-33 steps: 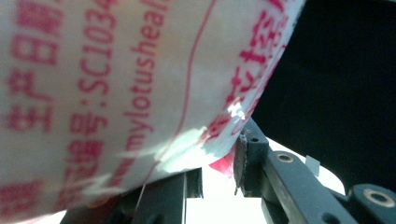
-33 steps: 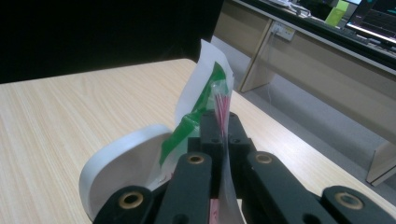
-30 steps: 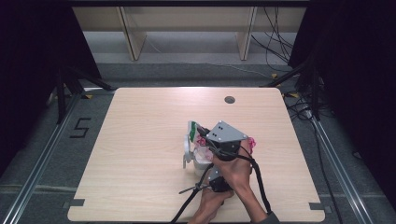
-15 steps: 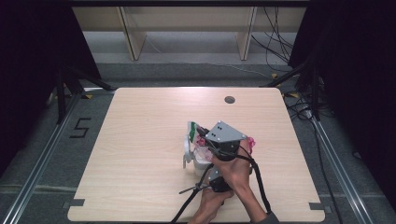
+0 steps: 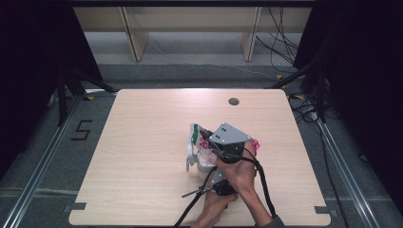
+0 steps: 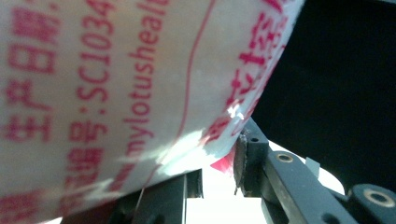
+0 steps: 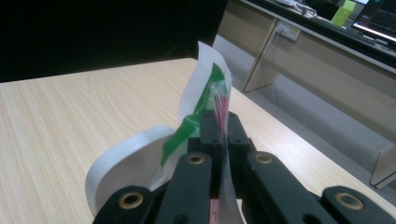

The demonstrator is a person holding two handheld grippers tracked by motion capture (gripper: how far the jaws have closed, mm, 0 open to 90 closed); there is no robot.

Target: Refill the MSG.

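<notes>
My jaws are matt black plastic with brass-coloured rivets. Between them, the wrapper (image 7: 219, 100) is thin, glossy, crinkly film printed red and green. The table (image 5: 142, 142) is smooth, pale wood-grain laminate.

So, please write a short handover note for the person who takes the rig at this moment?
Right gripper: shut on the edge of the plastic packet, white with green and red print.
Left gripper: the same packet lies against its jaws; whether they grip it cannot be told.
Both hands work close together near the middle of the table.
Done: packet lifted and held.
Left: probably opening it; go gently.
</notes>
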